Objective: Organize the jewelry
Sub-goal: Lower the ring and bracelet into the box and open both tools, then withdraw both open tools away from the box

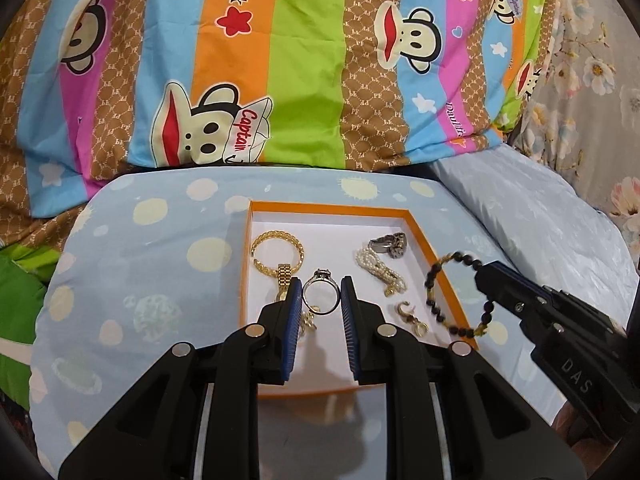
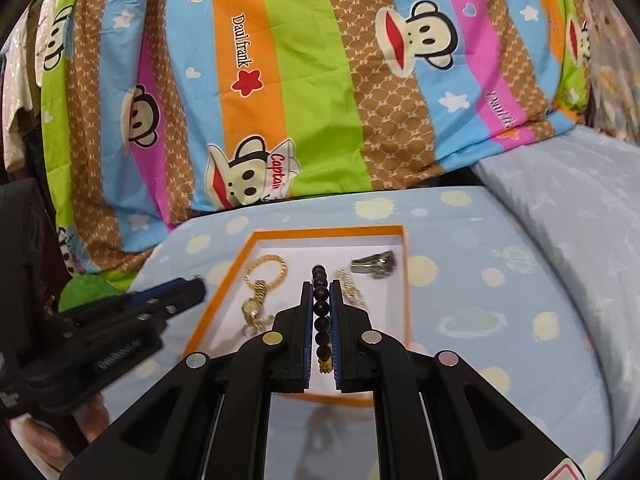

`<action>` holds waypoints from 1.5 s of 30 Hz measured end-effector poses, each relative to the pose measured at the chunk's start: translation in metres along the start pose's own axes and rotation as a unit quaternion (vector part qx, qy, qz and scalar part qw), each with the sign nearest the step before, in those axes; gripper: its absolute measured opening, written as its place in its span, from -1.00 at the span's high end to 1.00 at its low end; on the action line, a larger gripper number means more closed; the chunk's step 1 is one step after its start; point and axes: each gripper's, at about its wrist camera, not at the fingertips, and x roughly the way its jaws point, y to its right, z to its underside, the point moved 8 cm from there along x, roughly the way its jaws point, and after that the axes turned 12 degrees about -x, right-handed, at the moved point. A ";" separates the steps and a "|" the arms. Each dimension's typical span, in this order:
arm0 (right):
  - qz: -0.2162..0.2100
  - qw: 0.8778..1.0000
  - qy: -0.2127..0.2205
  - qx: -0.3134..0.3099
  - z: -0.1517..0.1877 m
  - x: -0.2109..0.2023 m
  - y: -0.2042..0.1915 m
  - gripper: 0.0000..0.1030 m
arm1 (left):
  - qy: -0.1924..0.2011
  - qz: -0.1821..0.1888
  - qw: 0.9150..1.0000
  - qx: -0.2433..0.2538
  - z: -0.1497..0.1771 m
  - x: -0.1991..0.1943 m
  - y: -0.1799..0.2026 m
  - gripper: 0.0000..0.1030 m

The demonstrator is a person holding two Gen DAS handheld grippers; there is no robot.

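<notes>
Left wrist view shows your right gripper coming in from 3 o'clock, clamped on the dark bead bracelet, whose loop hangs in the air just over the right wall of the orange box, part inside that rim and part outside. That is the relation your next move turns on: the free floor of the box lies toward 9 o'clock from the bracelet, so you likely need to carry it a little further in before you let go, or it may drape over the wall. In the right wrist view the jaws are nearly together, pinching the strand edge-on so its beads run straight along the fingers toward 12 o'clock. Your left gripper stands partly open and holds nothing; between its pads you look down on the silver ring, whether touched or merely framed you cannot tell. Already lying in the box are the gold bracelet at 10 o'clock, the pearl strand and a dark-stoned ring toward 1 o'clock.
</notes>
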 end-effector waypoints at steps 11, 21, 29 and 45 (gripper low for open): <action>-0.001 0.997 -0.070 0.030 0.054 0.053 0.014 0.85 | -0.057 -0.011 0.998 -0.001 0.038 0.058 -0.009 0.63; -0.001 0.997 -0.076 0.014 0.058 0.059 0.008 0.69 | -0.036 -0.018 0.999 0.005 0.045 0.056 -0.008 -0.14; 0.013 0.999 -0.042 0.012 0.049 0.043 0.011 0.67 | -0.006 -0.016 1.000 -0.018 0.033 0.041 -0.022 -0.52; 0.035 0.999 -0.035 0.010 0.063 0.026 0.013 0.61 | 0.025 -0.032 0.999 0.033 0.054 0.014 -0.017 -0.51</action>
